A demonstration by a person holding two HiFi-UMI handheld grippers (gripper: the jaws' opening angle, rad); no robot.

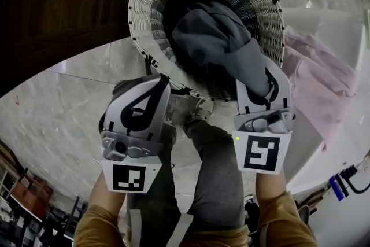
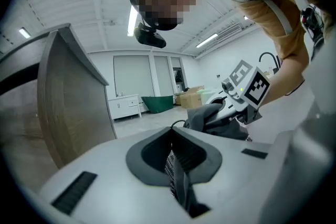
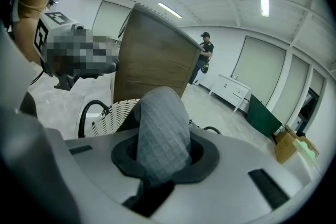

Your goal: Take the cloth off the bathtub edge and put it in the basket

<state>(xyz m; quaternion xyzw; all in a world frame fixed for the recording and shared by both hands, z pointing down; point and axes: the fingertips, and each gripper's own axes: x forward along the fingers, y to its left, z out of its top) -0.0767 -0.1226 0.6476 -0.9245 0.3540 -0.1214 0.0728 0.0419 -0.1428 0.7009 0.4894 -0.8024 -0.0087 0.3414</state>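
Cloth (image 1: 217, 43) hangs into basket (image 1: 141, 14) from downward-tilted right hand-held gripper (image 1: 258, 95).

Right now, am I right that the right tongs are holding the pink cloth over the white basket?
Not quite. The right tongs grip the grey cloth, not the pink cloth, which lies on the tub edge. They do hold it over the white basket. The head view shows this, and the right gripper view confirms the grey.
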